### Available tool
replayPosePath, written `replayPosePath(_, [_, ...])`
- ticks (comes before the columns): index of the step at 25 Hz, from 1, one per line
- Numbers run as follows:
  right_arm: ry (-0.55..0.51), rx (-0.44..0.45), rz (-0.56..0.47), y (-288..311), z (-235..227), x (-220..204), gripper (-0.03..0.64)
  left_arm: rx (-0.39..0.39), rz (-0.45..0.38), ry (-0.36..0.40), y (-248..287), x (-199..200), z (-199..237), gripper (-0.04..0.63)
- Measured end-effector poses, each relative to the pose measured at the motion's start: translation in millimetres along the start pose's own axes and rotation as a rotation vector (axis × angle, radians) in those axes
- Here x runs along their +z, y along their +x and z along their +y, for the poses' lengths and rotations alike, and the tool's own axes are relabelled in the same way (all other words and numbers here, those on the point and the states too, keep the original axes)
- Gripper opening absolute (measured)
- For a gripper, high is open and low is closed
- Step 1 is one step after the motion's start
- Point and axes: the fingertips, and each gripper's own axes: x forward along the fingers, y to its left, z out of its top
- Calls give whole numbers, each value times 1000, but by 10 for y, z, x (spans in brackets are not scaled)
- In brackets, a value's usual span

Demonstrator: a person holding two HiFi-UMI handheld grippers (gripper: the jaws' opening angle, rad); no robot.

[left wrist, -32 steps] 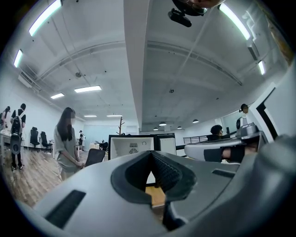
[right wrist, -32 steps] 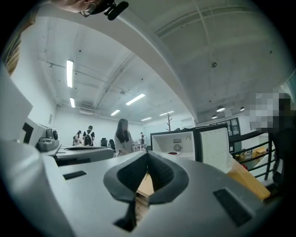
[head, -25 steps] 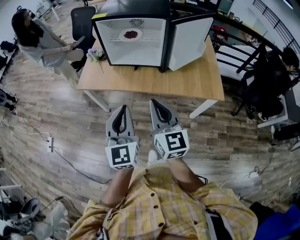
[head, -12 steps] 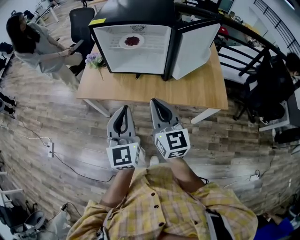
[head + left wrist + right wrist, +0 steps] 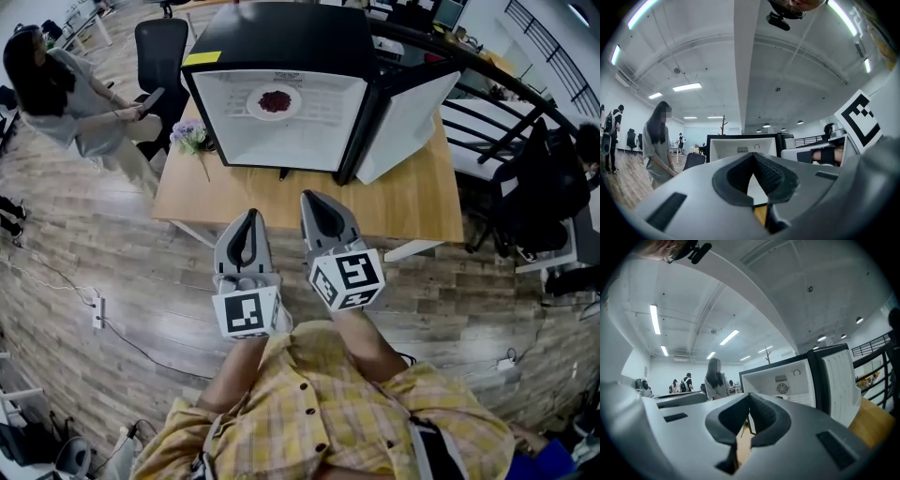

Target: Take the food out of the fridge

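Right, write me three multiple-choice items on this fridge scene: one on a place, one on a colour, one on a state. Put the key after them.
1. Where is the plate of food relative to the fridge?
A. on top of it
B. inside it
C. in the rack of its door

2. What colour is the fridge's outer casing?
A. black
B. red
C. green

3. What state is the fridge door in?
A. shut
B. swung open
C. taken off

Key:
1 B, since the head view shows the plate inside the white interior.
2 A, since the top and the front frame are black.
3 B, since the door stands out to one side and the interior is in plain sight.
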Motion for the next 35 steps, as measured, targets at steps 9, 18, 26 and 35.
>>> replayPosePath(9, [577, 54, 13, 728, -268, -271, 8, -13, -1, 8, 452, -108, 350, 8])
replayPosePath(18, [1206, 81, -26, 1252, -514, -602, 9, -30, 8, 1, 739, -126, 561, 8])
replayPosePath(26, [1440, 15, -68, 1523, -679, -847, 50, -45, 15, 0, 861, -178, 654, 8])
replayPosePath(35, [1471, -59, -41, 1806, -855, -1103, 141, -42, 18, -12, 933, -228, 756, 8])
